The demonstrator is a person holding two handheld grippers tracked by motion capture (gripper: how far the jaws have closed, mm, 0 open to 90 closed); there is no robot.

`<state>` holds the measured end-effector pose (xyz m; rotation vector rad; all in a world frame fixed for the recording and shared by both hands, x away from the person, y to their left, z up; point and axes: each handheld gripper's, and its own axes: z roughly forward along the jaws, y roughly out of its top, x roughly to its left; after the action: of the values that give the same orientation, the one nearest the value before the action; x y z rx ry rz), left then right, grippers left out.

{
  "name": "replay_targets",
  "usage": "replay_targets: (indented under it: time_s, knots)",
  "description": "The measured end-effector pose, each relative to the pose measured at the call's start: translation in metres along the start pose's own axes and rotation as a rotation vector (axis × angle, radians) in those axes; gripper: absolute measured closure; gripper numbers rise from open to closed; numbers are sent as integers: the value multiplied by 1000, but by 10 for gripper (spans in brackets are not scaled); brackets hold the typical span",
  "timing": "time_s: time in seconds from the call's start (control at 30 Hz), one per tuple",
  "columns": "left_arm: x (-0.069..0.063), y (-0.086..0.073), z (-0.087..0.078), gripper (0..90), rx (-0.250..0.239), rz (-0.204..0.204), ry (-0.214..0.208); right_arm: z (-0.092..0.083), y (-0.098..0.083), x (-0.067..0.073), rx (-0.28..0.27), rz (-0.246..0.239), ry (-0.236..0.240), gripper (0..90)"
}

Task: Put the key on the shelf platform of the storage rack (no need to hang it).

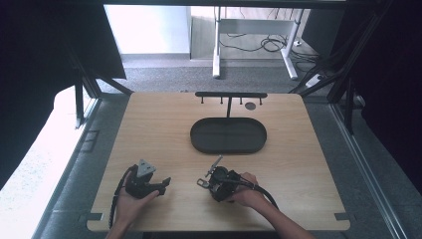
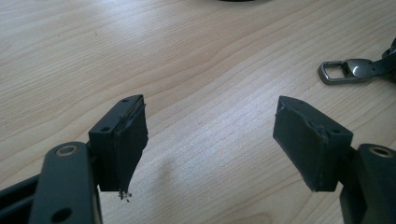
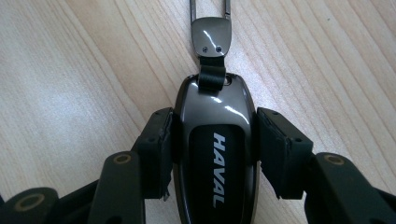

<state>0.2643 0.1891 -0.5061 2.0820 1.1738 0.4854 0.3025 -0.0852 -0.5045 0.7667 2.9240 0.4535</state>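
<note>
Light wood-grain table [image 1: 164, 124] on a grey carpeted floor, dark frame struts to either side, desk legs and cables beyond the far edge. Past both grippers, toward the far side of the table, sits a black oval tray [image 1: 228, 136], and behind it a black T-shaped rack [image 1: 231, 95] with small hooks.

Right gripper [image 3: 215, 140]: jaws closed on the two sides of a dark glossy car key fob [image 3: 215, 158], pads [image 3: 161, 144] pressed against its body. White lettering "HAVAL" runs lengthwise down the fob's black centre panel. Ahead of the jaws a short black strap joins the fob to a grey metal clip [image 3: 211, 35] with two small screws; the clip lies on the table. In the high view the right gripper [image 1: 211, 180] is held low near the table's near edge.

Left gripper [image 2: 210, 135]: jaws spread wide, nothing between them, bare wood under the gap. The clip [image 2: 348, 71] shows ahead and to the right of its jaws. In the high view the left gripper [image 1: 159, 186] is cradled in the hand [image 1: 130, 201], grey three-cornered plate on top, well apart from the right.
</note>
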Motion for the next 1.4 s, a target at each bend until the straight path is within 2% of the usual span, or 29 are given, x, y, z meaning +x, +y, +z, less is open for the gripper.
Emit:
replay_targets:
  time_s: [0.03, 0.1, 0.23, 0.33, 0.47, 0.6, 0.83, 0.97, 1.4]
  knots:
    - [0, 0, 0, 263, 0, 0, 0, 0, 0, 0, 0, 0, 0, 490]
    - [0, 0, 0, 263, 0, 3, 1, -4, 0, 0, -8, 9, 36, 491]
    - [0, 0, 1, 263, 0, 2, 1, -15, 1, 1, -35, -6, 42, 492]
    - [1, 0, 0, 263, -1, 3, -1, -26, 2, -1, -56, 10, 69, 492]
    - [1, 0, 0, 263, -1, 6, -2, -41, 3, -5, -88, 23, 78, 492]
    - [1, 0, 0, 263, -3, 5, -1, -50, 3, -8, -104, 23, 71, 492]
    - [1, 0, 0, 263, 5, 2, 0, -67, 4, -18, -156, 36, 23, 492]
    - [0, 0, 1, 263, 8, 7, -1, -72, 5, -25, -187, 43, 43, 492]
    - [1, -1, 1, 263, 11, 8, 1, -80, 17, -43, -204, 52, -6, 492]
